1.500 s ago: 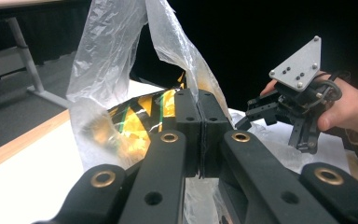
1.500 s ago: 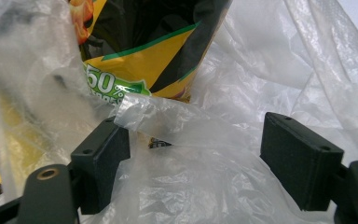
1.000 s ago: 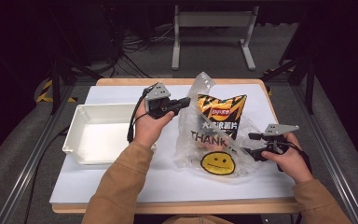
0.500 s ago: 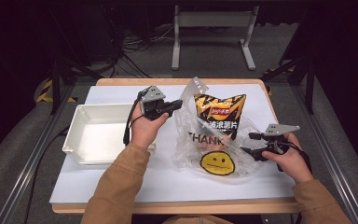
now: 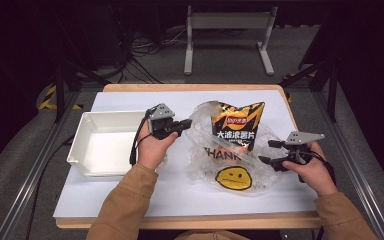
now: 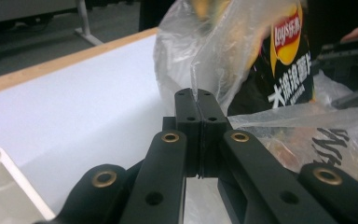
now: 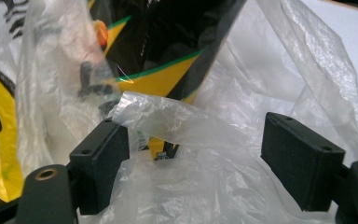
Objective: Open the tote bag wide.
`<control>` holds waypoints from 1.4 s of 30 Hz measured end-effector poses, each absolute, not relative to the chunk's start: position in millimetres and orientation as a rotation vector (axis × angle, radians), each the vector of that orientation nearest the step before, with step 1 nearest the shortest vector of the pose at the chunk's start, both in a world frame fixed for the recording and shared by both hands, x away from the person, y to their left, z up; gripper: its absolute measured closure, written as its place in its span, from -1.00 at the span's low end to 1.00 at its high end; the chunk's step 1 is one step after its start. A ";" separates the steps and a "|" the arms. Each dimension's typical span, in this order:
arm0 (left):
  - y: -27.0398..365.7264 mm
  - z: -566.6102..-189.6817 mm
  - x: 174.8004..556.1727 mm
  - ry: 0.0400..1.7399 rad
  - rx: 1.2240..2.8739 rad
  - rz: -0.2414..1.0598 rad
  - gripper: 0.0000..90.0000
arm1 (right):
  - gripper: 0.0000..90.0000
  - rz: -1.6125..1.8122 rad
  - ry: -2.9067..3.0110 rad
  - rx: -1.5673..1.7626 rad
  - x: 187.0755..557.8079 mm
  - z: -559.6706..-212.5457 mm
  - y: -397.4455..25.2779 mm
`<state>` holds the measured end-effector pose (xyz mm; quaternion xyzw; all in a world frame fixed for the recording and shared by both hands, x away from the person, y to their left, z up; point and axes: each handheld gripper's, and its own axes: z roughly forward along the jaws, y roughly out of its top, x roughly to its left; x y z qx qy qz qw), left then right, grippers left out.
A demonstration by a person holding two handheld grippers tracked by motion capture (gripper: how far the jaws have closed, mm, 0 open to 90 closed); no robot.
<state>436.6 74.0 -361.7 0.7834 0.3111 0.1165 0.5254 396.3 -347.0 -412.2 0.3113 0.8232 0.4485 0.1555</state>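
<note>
Plastic bag edge is pinched by closed left gripper; right gripper is held wide at its rim.

The chip bag is black and yellow; it has a red Lay's sign near the top and white Chinese words under it; the clear plastic bag says "THANK" in black letters, above a yellow face with a sad mouth.

Plastic bag and chip bag block table centre; white bin blocks left.
</note>
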 end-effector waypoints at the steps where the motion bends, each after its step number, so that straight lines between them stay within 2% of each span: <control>1: 73.2 -364.0 432.6 0.741 1.884 0.265 0.99 | -0.47 1.293 2.348 0.885 395.2 -409.4 -346.9; 13: 66.1 -371.9 416.9 0.692 1.916 0.234 0.99 | -0.47 1.373 2.274 0.848 395.6 -382.0 -349.7; 17: 65.9 -371.8 416.8 0.691 1.912 0.232 0.99 | -0.47 1.408 2.227 0.799 405.1 -355.8 -344.7; 22: 68.2 -372.2 416.7 0.699 1.904 0.230 0.99 | -0.47 1.447 2.213 0.808 421.6 -340.0 -338.7; 32: 74.2 -372.0 415.7 0.701 1.898 0.225 0.99 | -0.53 1.409 2.229 0.846 448.0 -328.3 -326.7; 42: 64.1 -390.6 409.3 0.747 1.985 0.178 0.99 | -0.53 1.380 2.244 0.832 446.4 -330.4 -322.6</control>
